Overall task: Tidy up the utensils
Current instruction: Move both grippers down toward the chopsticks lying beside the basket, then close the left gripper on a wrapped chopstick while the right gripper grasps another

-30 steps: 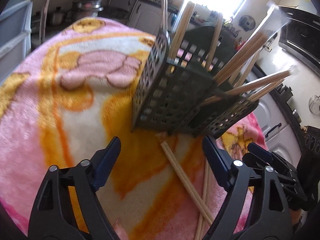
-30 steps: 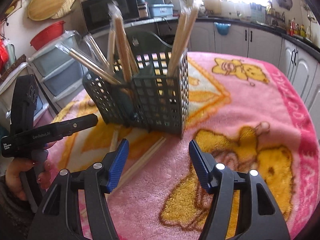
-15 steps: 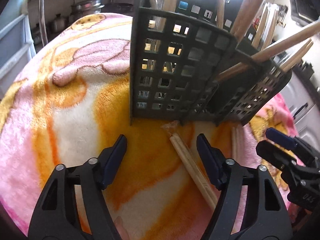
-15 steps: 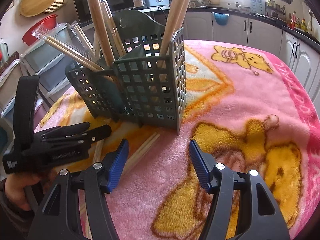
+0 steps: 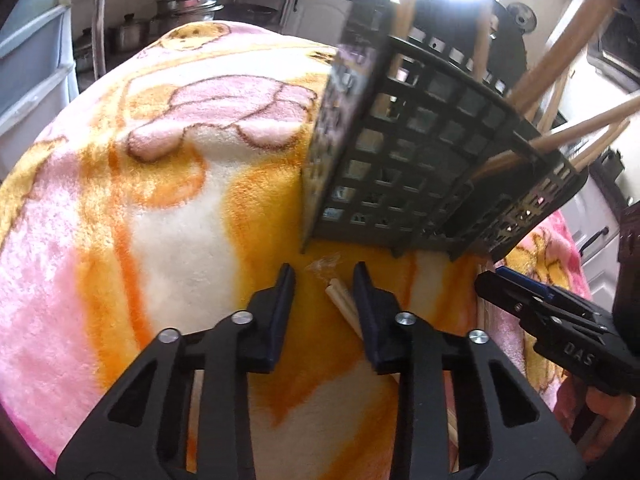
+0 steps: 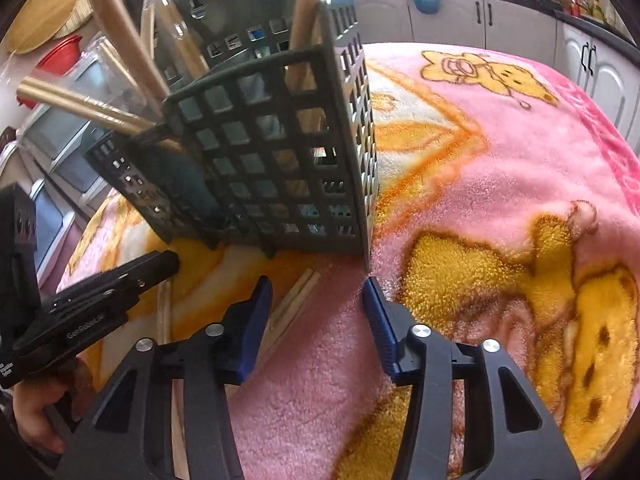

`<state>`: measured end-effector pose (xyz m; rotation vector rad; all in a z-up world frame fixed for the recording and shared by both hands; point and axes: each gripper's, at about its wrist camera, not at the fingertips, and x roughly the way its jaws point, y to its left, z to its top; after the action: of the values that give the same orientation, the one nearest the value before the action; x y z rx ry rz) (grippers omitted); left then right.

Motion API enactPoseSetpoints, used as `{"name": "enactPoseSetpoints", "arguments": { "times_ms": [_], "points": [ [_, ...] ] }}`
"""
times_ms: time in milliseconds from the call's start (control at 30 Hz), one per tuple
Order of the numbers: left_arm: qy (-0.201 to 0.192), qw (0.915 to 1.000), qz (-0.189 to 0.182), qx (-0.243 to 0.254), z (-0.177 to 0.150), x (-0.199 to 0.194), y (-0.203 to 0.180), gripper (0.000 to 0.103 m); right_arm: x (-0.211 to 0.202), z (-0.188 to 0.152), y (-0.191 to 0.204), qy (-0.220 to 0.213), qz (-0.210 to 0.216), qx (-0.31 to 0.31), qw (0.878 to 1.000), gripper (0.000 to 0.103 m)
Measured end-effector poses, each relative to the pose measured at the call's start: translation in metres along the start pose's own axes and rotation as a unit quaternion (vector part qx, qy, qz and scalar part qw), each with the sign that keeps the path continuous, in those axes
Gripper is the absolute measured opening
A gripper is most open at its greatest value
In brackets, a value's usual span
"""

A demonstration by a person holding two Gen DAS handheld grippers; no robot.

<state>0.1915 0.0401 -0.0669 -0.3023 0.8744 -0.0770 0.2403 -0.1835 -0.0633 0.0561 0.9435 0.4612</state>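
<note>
A dark grey lattice utensil basket [image 5: 420,168] stands on a pink and orange blanket [image 5: 160,200] and holds several wooden chopsticks [image 5: 568,60]. It fills the right wrist view [image 6: 272,168] too. A wrapped pair of chopsticks [image 5: 342,300] lies on the blanket just in front of the basket. My left gripper [image 5: 323,276] is low over its near end, fingers half closed on either side, not touching. My right gripper [image 6: 318,292] is open beside another pair of chopsticks [image 6: 296,300] at the basket's base.
More chopsticks [image 6: 162,312] lie on the blanket by the left gripper's body. Kitchen cabinets [image 6: 500,20] and drawers [image 5: 32,60] surround the table. The blanket's edge falls away at the right [image 6: 616,128].
Both grippers have moved forward and down towards the basket's base. The left gripper's fingers have narrowed around the chopsticks' end. The right gripper's opening has narrowed slightly.
</note>
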Motion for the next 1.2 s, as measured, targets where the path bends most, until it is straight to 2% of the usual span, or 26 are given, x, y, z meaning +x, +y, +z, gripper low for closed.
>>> {"name": "enactPoseSetpoints", "arguments": {
  "times_ms": [133, 267, 500, 667, 867, 1033, 1200],
  "points": [
    [0.001, 0.9996, -0.021, -0.019, 0.002, 0.000, 0.014, 0.016, 0.003, 0.001, 0.006, 0.000, -0.014, -0.019, 1.000, 0.035],
    [0.002, 0.9986, -0.039, -0.037, 0.002, 0.001, 0.029, 0.012, 0.003, 0.000, 0.003, -0.003, -0.007, -0.014, 1.000, 0.020],
    [0.002, 0.9957, -0.065, -0.065, -0.004, -0.006, 0.047, 0.007, -0.010, -0.004, -0.006, -0.017, 0.025, 0.009, 0.999, 0.014],
    [-0.009, 0.9946, -0.072, -0.074, -0.003, -0.022, 0.057, 0.006, -0.037, -0.004, -0.006, -0.050, 0.052, 0.001, 0.997, 0.012],
    [-0.046, 0.9925, -0.079, -0.080, 0.005, -0.053, 0.063, 0.004, -0.075, 0.001, 0.006, -0.093, 0.077, -0.020, 0.993, 0.010],
    [-0.086, 0.9882, -0.101, -0.077, 0.013, -0.089, 0.064, 0.004, -0.107, 0.004, 0.020, -0.126, 0.100, -0.042, 0.986, 0.008],
    [-0.127, 0.9813, -0.129, -0.067, 0.020, -0.120, 0.047, 0.004, -0.131, 0.007, 0.043, -0.161, 0.118, -0.064, 0.978, 0.005]
  ]
}}
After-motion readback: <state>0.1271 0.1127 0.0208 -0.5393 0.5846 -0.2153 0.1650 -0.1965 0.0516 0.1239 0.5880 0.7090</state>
